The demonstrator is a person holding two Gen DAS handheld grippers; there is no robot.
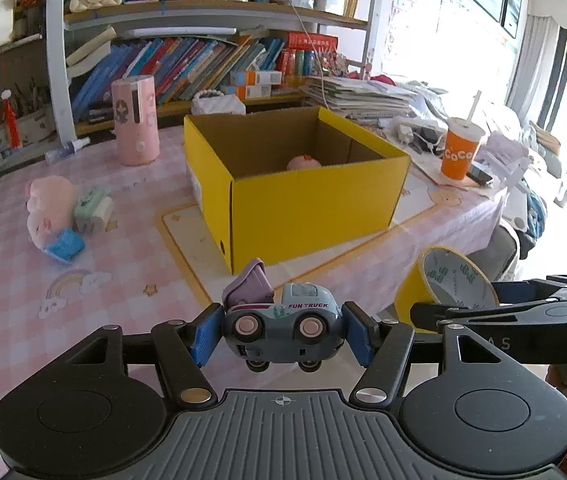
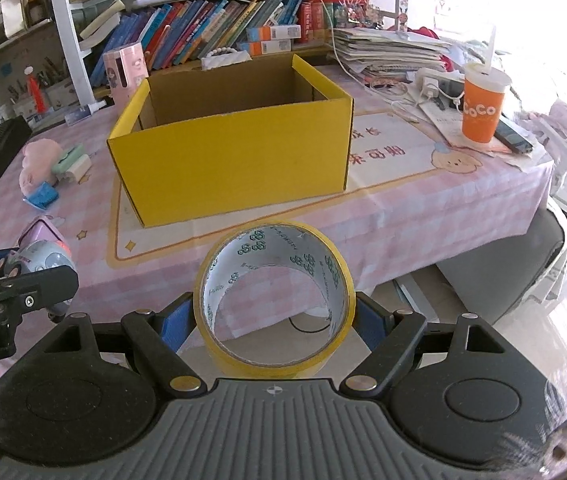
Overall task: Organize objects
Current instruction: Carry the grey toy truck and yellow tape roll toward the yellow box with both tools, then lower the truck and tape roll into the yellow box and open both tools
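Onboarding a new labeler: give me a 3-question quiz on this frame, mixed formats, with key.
1. Multiple choice: what is the left gripper shut on? A) orange cup B) toy truck C) pink plush
2. True or false: the roll of yellow tape in the right gripper lies inside the yellow box.
3. Fill in: the only thing visible inside the box from the left wrist view is a ____ round toy.

Key:
1. B, the toy truck sits between the jaws.
2. False, the tape is held short of the box, near the table edge.
3. Pink, the pink round toy shows near the box floor.
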